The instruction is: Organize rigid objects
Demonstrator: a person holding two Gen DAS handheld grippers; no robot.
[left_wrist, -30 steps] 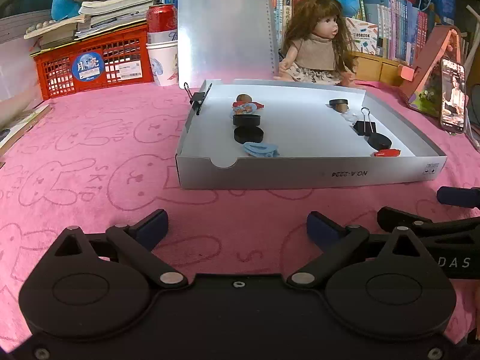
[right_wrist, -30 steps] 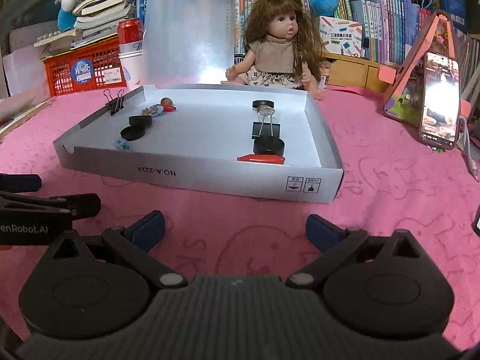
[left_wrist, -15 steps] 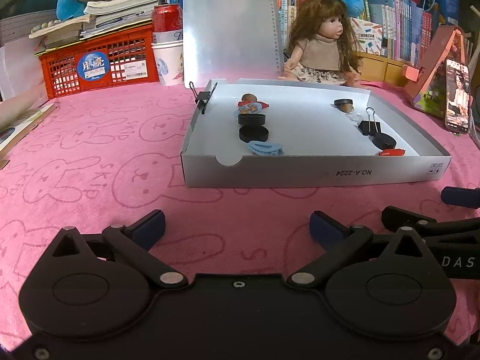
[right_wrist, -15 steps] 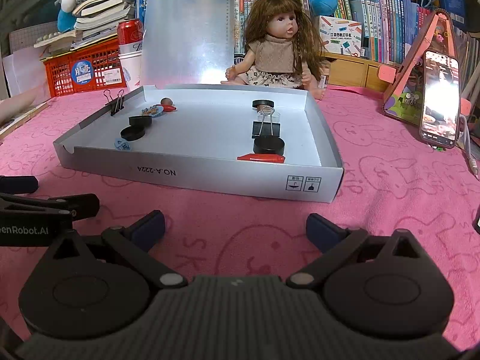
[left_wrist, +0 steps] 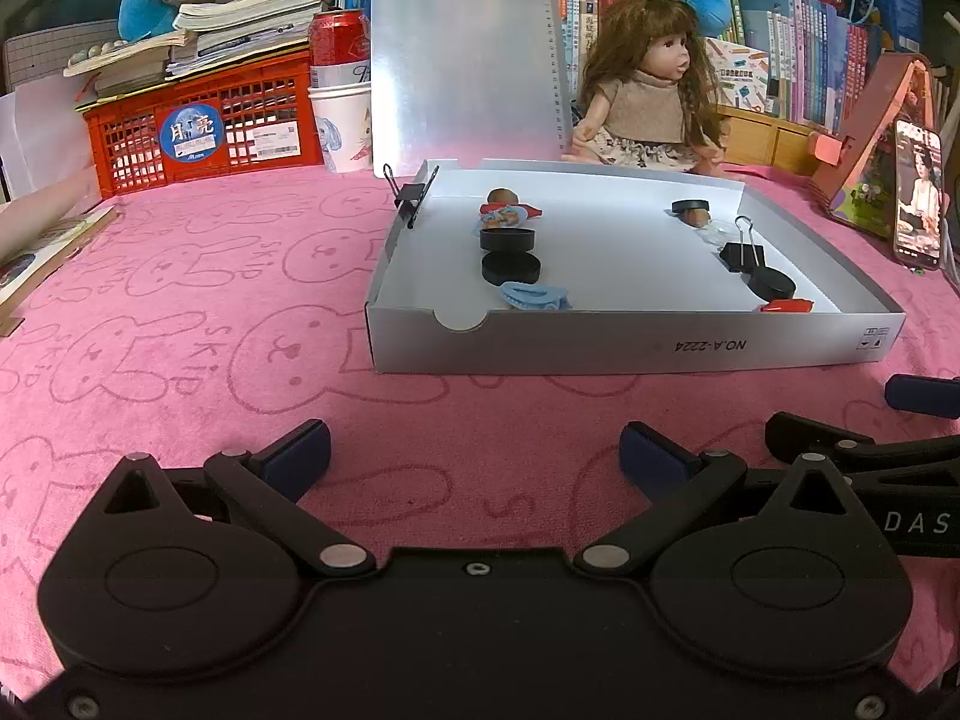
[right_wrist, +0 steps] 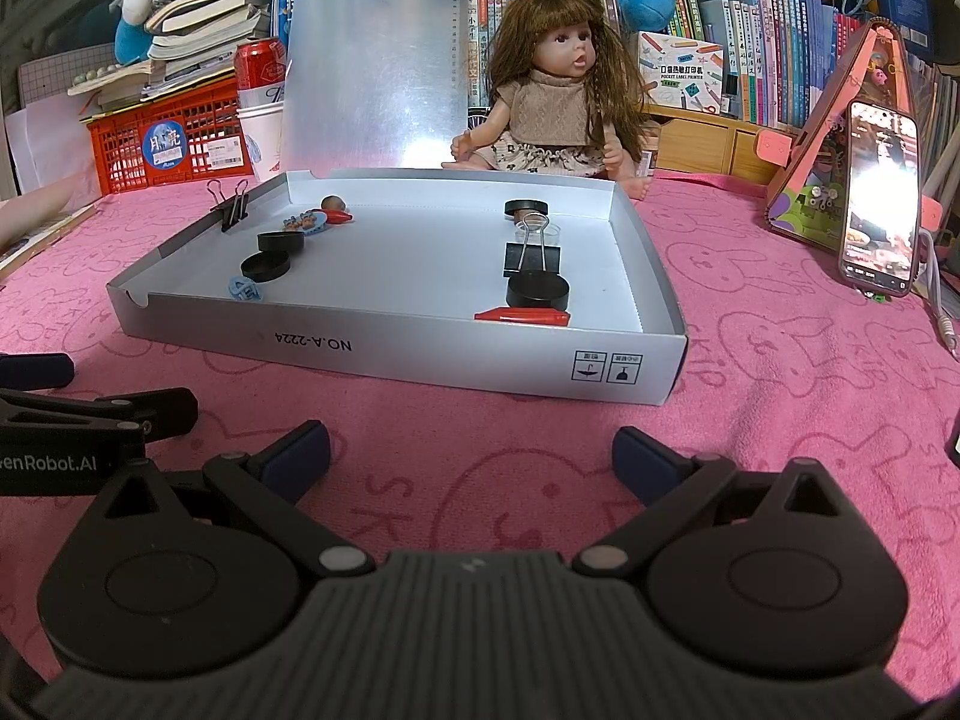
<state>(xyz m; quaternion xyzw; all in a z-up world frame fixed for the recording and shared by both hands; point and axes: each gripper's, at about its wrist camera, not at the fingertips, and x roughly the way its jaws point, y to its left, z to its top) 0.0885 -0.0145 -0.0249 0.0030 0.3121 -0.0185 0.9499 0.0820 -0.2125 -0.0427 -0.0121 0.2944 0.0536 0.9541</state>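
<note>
Left tongs (left_wrist: 474, 450) and right tongs (right_wrist: 471, 450) gape wide, empty; grey tray (right_wrist: 420, 339) ahead of both, apart.

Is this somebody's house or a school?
Probably a home, maybe a study or playroom. A doll sits on a pink bunny cloth, with shelves packed with books behind her and a phone propped up playing a video.

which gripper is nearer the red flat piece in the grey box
Right. The right gripper sits almost straight in front of the red flat piece; the left gripper is off to its left.
</note>
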